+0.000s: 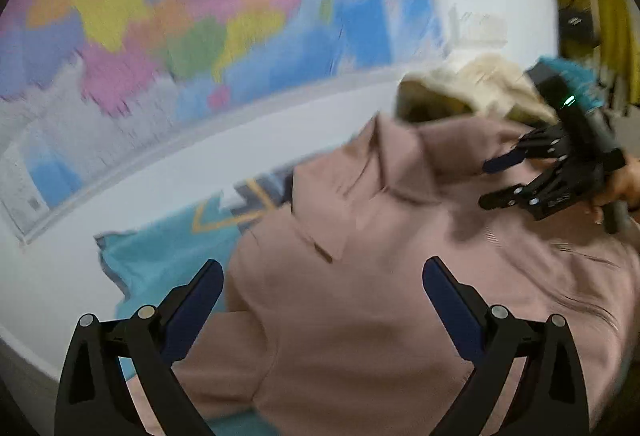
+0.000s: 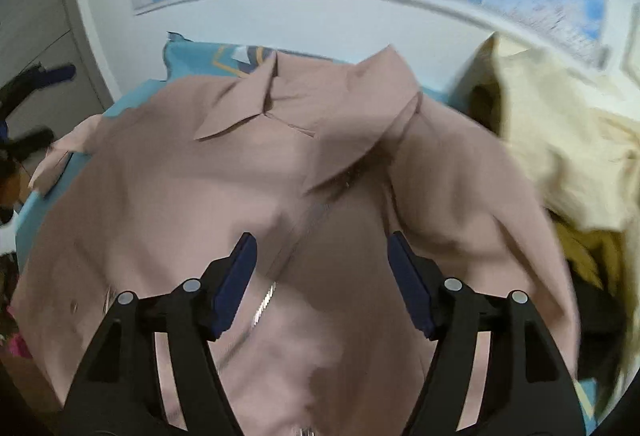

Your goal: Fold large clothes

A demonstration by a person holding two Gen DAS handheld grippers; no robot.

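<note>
A large pink collared garment (image 2: 256, 196) lies spread, collar toward the wall, over a teal sheet (image 1: 160, 260), with a cream garment (image 2: 560, 140) heaped just beside it under a wall map (image 1: 160, 8); the step in hand looks like the pause between folds, and the next move probably calls for picking a fresh edge or sleeve to carry across the body. The left gripper (image 1: 324, 300) hangs above the cloth angled downward, jaws wide apart with nothing between them. The right gripper (image 2: 320, 276) hangs likewise, jaws parted and clear of the fabric below.
</note>
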